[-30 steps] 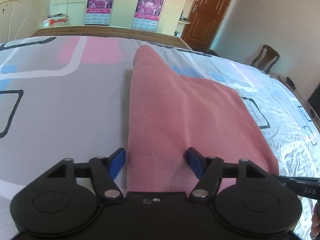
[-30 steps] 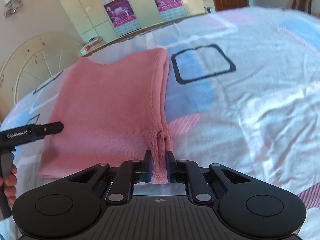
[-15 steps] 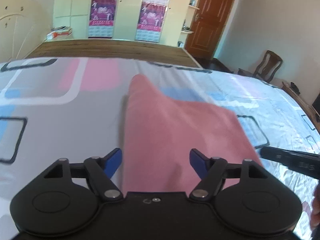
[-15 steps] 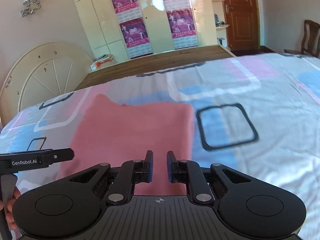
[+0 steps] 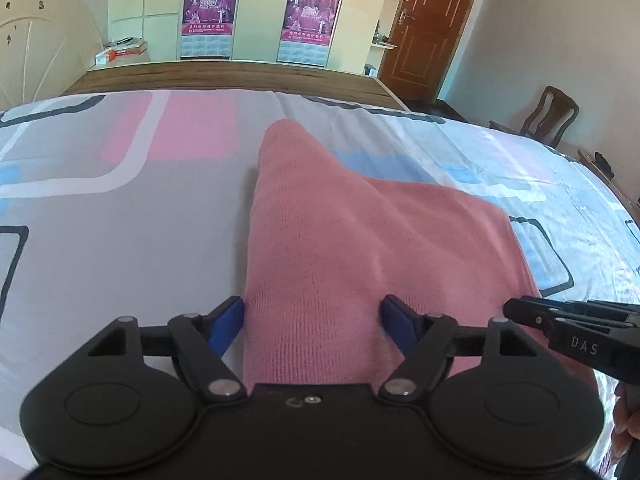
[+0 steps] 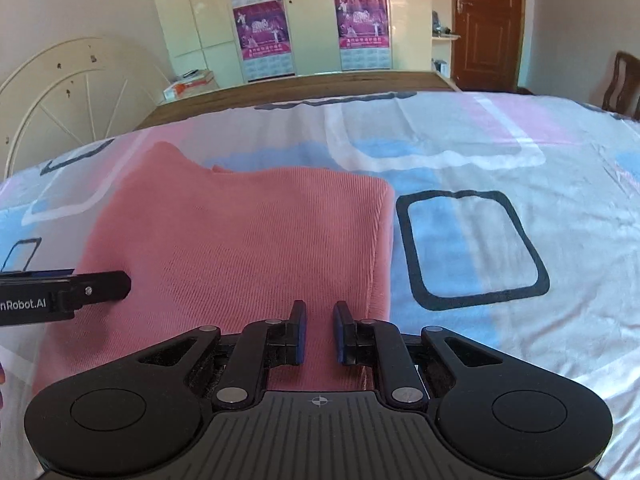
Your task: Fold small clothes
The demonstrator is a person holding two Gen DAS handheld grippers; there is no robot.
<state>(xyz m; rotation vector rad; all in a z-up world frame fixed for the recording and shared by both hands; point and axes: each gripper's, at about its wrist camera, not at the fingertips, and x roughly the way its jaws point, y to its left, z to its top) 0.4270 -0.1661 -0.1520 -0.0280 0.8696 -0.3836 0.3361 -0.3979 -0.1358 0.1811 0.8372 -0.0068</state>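
Since a second ago the right gripper has let go of the pink garment (its jaws nearly together, nothing between them). That garment lies folded on the patterned bedsheet. Above its near edge, the left gripper is opening, pads not pressing the cloth.

garment: plain salmon-pink knit | bedsheet: grey with pink, blue, white blocks, black outlines | far door: reddish-brown | gripper pads: blue
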